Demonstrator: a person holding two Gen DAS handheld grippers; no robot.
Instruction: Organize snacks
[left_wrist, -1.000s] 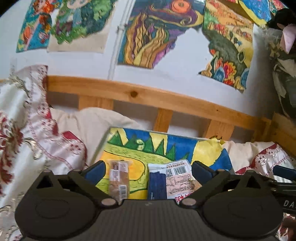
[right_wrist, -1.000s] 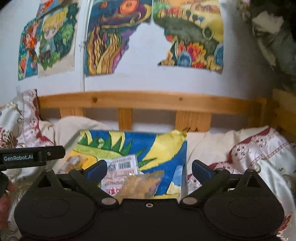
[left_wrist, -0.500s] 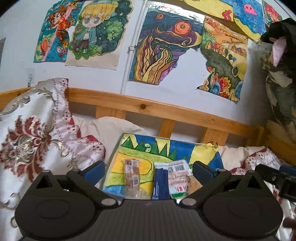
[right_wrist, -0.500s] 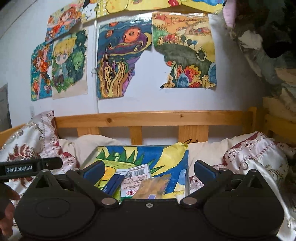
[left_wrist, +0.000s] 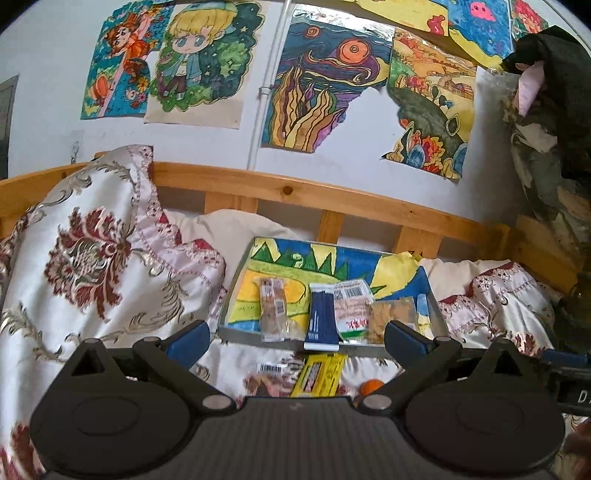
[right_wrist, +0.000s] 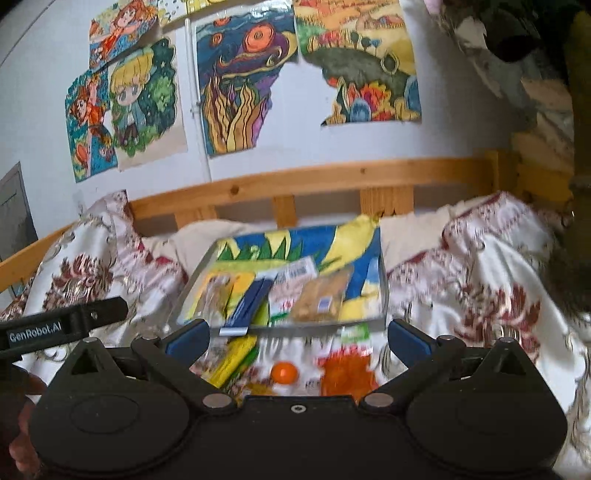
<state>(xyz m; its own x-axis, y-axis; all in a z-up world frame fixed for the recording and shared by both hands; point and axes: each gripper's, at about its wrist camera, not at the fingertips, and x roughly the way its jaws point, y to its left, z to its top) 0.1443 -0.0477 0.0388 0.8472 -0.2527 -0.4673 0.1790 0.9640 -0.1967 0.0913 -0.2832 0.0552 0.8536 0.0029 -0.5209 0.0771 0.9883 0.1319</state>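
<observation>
In the left wrist view the left tongs (left_wrist: 295, 334) stand apart and empty, with four snacks (left_wrist: 324, 313) lying side by side in the tray (left_wrist: 236, 291) on the bed (left_wrist: 491, 295). In the right wrist view the right tongs (right_wrist: 298, 335) also gape empty, over loose packets (right_wrist: 345, 363) and an orange ball (right_wrist: 284, 372) just before the tray.

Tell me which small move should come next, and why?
Probably lower the open right gripper onto the small orange ball just below its fingertips. It lies loose on the bedspread, outside the tray that already holds four snack packets.
</observation>
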